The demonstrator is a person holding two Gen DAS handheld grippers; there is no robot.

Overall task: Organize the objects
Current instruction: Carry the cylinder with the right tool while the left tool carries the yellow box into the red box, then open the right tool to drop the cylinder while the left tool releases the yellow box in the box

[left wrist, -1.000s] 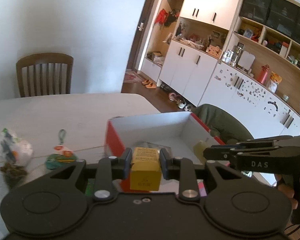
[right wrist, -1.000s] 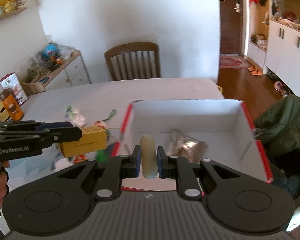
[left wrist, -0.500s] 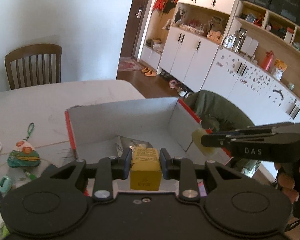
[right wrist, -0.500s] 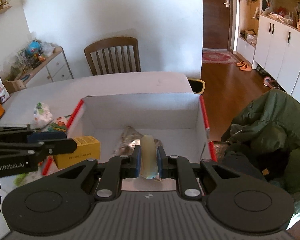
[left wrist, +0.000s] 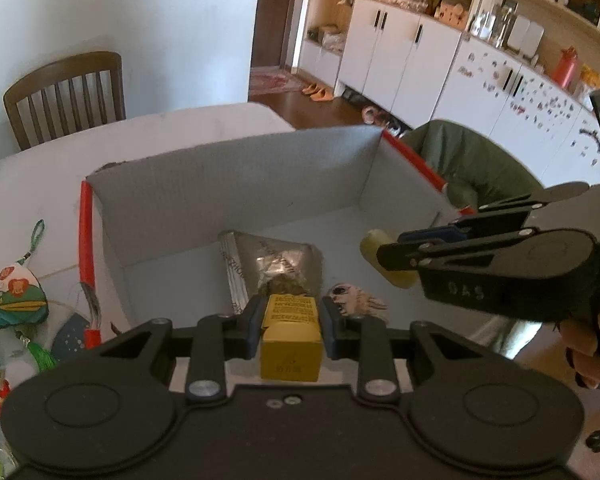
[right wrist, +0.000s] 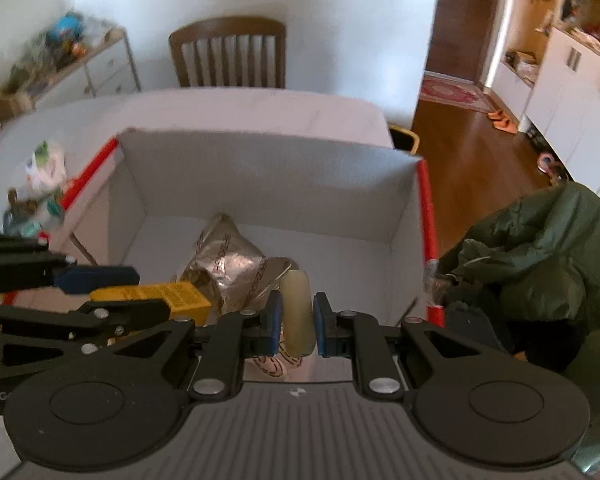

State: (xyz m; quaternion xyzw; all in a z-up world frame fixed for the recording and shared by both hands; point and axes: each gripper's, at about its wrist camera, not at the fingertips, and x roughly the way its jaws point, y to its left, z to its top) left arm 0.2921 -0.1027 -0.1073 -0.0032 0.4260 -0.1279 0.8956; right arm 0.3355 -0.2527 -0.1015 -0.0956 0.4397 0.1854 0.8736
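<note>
My left gripper (left wrist: pixel 291 330) is squeezing a small yellow box (left wrist: pixel 291 340), with one finger pressed on each side. My right gripper (right wrist: pixel 296 326) is squeezing a pale soft tube (right wrist: pixel 297 318) the same way. I am holding both things up over the big white box (left wrist: pixel 240 184) with red edges, which sits on the white counter (left wrist: pixel 28 184).

In the right camera I can see my left gripper come in from the left, with the yellow box sticking out of it. In the left camera my right gripper comes in from the right, with the end of the pale tube poking out.

Down inside the big box lies a shiny silver bag (left wrist: pixel 272 264). Near it is a little paper thing with drawn eyes (left wrist: pixel 354 300).

On the counter to the left of the big box is a green and white charm with a green tassel (left wrist: pixel 14 302). Farther left are some small packets (right wrist: pixel 40 184), too blurry for me to tell what they are.

At the far side of the counter stands a brown wooden chair (right wrist: pixel 228 54). To the right of the big box is a dark green coat (right wrist: pixel 540 256).
</note>
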